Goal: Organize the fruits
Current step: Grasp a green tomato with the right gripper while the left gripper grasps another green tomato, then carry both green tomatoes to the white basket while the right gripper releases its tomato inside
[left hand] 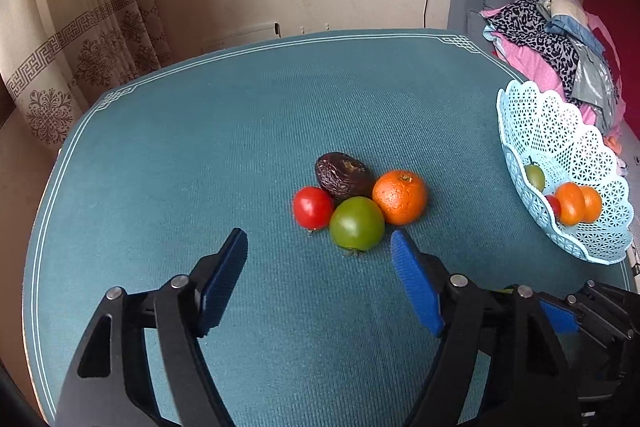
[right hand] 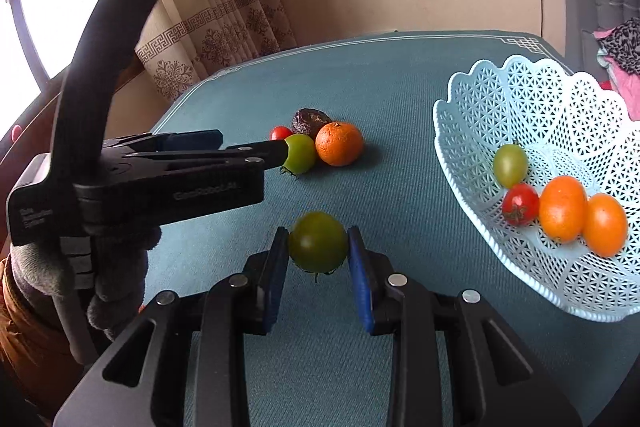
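A dark green tomato is clamped between the blue pads of the right gripper and is carried above the teal table, near the front edge and to the left of the basket. The pale blue lattice basket stands at the right side of the table and already contains a green tomato, a red tomato and two orange fruits. The step in hand is judged to be the transfer of the held tomato to the basket.

Farther off, at mid-table, four fruits are clustered and touching: a light green tomato nearest, a red one to its left, an orange to its right and a dark wrinkled fruit behind. The left gripper is aimed at this cluster with its jaws apart and nothing pressed between them; the light green tomato lies just beyond the tips.

For the next move, the right gripper would need to be swung rightward over the basket rim and released low, so the tomato is not dropped on the fruit inside. The left jaws would need to be advanced around the light green tomato without its neighbours being pushed.
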